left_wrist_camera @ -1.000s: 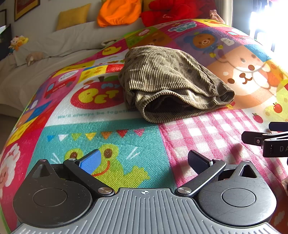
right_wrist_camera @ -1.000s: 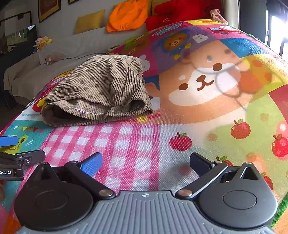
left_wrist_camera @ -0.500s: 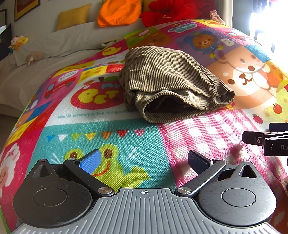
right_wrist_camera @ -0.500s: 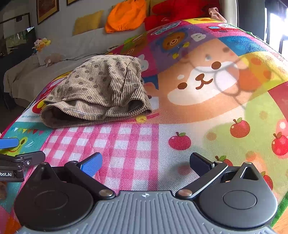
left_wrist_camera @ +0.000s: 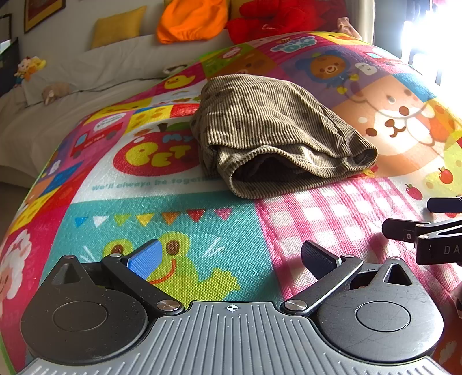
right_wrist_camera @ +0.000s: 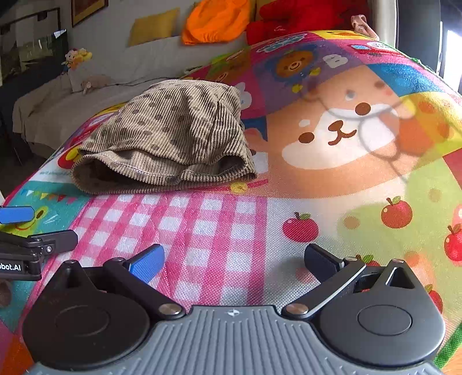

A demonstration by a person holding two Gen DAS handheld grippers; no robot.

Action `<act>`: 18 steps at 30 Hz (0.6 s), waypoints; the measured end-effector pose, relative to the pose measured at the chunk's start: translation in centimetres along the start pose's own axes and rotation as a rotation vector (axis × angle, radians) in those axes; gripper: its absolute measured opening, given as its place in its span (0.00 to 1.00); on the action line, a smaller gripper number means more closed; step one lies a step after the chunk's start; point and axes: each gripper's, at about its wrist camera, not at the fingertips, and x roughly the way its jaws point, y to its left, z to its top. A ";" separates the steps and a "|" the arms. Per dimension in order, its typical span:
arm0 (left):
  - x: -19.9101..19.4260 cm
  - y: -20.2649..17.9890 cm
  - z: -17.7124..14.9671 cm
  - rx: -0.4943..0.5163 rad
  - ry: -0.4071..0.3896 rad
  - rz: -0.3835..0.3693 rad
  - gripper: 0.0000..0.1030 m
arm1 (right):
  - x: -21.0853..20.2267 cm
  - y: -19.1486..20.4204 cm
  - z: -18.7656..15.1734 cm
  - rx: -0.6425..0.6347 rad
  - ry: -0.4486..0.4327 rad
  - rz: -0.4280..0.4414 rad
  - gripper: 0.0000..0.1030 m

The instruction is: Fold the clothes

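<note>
Left gripper: jaws stand wide apart and hold nothing; one finger has a blue pad, the other a black one.
Right gripper: jaws also wide apart, nothing between them; it has the same blue and black pads.
Garment: a brown corduroy piece with darker dots, folded into a bundle. It lies ahead of both pairs of jaws and touches neither. From the left gripper it is ahead and a little toward the black finger; from the right gripper it is ahead and toward the blue finger.
Garment opening: the hemmed edge faces the jaws and gapes a little.
Play mat: colourful, with a pink check, apples and cartoon animals; it lies under the garment and below both jaws.
Grippers together: side by side, each one seen at the edge of the other's view.
Behind the garment: an orange cushion and a red plush thing.
</note>
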 end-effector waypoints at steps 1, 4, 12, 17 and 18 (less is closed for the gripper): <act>0.0 0.0 0.0 0.000 0.000 0.000 1.00 | 0.0 0.1 0.0 -0.004 0.001 -0.004 1.00; 0.0 0.0 0.0 0.000 0.001 0.001 1.00 | 0.0 0.0 0.0 0.000 -0.001 -0.001 1.00; 0.1 0.0 0.1 0.000 0.002 0.004 1.00 | 0.1 -0.1 0.0 0.003 -0.003 -0.002 1.00; 0.1 -0.1 0.1 0.000 0.002 0.004 1.00 | 0.0 -0.2 0.0 0.005 -0.003 -0.001 1.00; 0.1 -0.1 0.1 0.000 0.002 0.004 1.00 | 0.0 -0.1 0.0 0.006 -0.003 -0.003 1.00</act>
